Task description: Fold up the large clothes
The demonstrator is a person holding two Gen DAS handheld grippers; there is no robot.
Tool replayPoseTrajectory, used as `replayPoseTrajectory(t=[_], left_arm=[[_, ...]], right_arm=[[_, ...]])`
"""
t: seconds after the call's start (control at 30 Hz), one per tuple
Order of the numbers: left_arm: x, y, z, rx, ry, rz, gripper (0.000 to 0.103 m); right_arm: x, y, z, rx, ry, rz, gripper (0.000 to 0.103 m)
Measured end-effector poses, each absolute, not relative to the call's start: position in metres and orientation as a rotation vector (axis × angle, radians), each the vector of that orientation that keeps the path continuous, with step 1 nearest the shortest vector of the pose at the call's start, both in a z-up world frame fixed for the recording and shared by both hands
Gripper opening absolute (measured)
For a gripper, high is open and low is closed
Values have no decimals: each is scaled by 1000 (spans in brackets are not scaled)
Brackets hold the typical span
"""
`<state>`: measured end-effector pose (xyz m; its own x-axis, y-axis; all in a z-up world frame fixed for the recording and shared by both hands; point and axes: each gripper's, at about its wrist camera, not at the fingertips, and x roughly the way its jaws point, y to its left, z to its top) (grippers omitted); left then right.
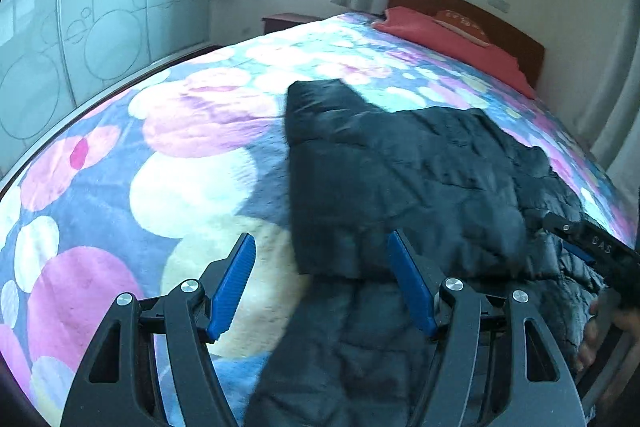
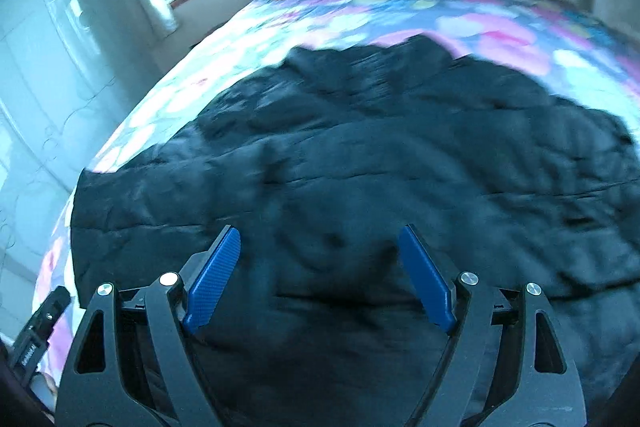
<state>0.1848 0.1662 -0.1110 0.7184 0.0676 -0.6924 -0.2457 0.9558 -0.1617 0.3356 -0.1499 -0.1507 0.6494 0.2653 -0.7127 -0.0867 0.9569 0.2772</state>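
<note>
A dark quilted jacket (image 1: 400, 167) lay spread on the bed (image 1: 192, 155), over a quilt patterned with pink, white and purple circles. One part seemed already folded in, leaving a straight edge on its left side in the left wrist view.

The left gripper (image 1: 322, 279) hovered over the near left edge of the jacket, jaws open with nothing between the pads. The right gripper (image 2: 320, 277) hung above the middle of the jacket (image 2: 360, 155), jaws likewise open and empty.

The jacket looked padded, soft and light, with a smooth shell likely to slip and to puff back after folding. A pinch on a stitched hem or corner would probably hold better than a bite on the padded middle.
</note>
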Motion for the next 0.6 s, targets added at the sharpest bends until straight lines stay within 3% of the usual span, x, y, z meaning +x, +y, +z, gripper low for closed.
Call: replayPoseTrajectory(t=[0.07, 0.1, 0.2, 0.43, 0.6], left_arm=[[186, 171, -114, -259, 759, 177, 68], [186, 172, -114, -262, 761, 175, 68], [188, 171, -113, -263, 757, 171, 68], [192, 161, -100, -232, 729, 129, 68], [205, 141, -98, -194, 732, 86, 68]], right_arm=[[341, -130, -161, 206, 884, 243, 52], [343, -120, -164, 194, 903, 278, 30], [337, -111, -153, 179, 869, 313, 11], [315, -165, -100, 153, 695, 207, 10], [314, -231, -100, 112, 687, 42, 9]])
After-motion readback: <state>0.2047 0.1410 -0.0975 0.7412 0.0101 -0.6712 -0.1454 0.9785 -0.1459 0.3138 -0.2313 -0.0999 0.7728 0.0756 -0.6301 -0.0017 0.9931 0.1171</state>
